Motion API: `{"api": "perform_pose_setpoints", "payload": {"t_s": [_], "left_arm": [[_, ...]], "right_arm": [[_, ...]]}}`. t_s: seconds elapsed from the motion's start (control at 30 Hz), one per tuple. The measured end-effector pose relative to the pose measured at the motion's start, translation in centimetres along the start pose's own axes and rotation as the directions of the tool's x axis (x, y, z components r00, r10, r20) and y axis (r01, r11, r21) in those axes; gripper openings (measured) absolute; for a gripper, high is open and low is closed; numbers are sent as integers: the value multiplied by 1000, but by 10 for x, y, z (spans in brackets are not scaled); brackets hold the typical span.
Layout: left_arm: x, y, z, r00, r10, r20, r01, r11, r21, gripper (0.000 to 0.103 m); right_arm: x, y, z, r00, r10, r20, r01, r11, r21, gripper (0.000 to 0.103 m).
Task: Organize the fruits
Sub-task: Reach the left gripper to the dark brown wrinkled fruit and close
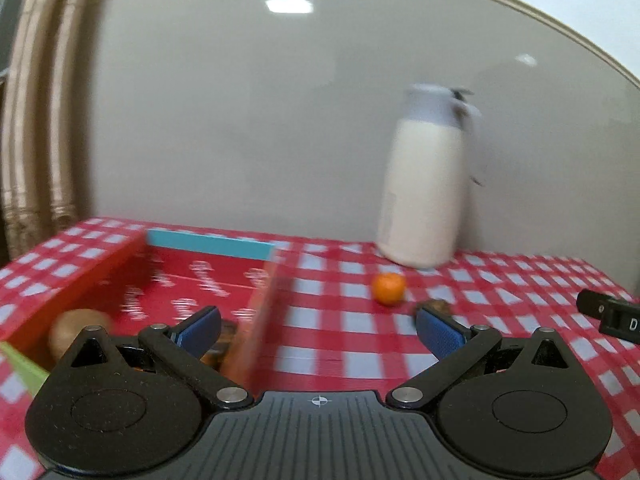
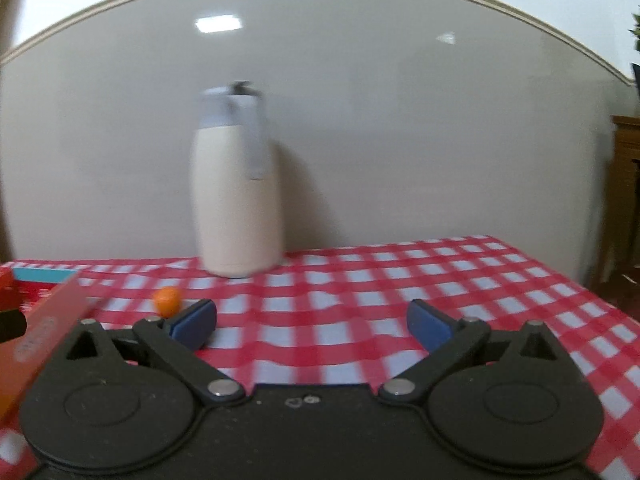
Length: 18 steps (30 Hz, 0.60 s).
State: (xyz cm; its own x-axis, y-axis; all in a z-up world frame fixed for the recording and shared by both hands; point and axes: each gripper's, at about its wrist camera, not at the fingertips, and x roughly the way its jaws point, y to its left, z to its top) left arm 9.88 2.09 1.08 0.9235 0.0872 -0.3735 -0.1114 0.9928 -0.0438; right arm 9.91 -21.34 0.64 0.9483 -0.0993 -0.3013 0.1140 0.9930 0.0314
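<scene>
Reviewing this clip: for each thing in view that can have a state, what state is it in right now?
left gripper: open, empty, above the box's right wall.
right gripper: open, empty, over the tablecloth.
red box: open-topped, on the table, holding a brownish fruit.
brownish fruit: inside the box, near corner.
orange fruit: loose on the tablecloth, outside the box.
thermos jug: upright by the wall; lid looks closed, though blurred.

Checked tablecloth (image 1: 352, 344) carries red box (image 1: 264, 304), orange (image 1: 388, 288), white jug (image 1: 420, 196) (upright).

Cream thermos jug (image 2: 236, 196) upright on checked tablecloth (image 2: 460, 280)
</scene>
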Motion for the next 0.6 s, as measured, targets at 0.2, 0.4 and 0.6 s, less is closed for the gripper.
{"api": "perform_pose_setpoints", "payload": {"t_s": [0.2,0.4,0.6], "left_arm": [[31,-48,4,999,-35,-28,36,997,70,103],[61,-81,1,995,-60,-74,68,993,98,102],[90,-104,3,992,-66,-103,79,989,122,101]], "right_arm": [[11,-39,-1,997,-72,-17,72,997,38,102],[31,-60,3,993,-113,-32,115,990,76,102],[51,-70,3,989,-132,-60,137,987,85,102]]}}
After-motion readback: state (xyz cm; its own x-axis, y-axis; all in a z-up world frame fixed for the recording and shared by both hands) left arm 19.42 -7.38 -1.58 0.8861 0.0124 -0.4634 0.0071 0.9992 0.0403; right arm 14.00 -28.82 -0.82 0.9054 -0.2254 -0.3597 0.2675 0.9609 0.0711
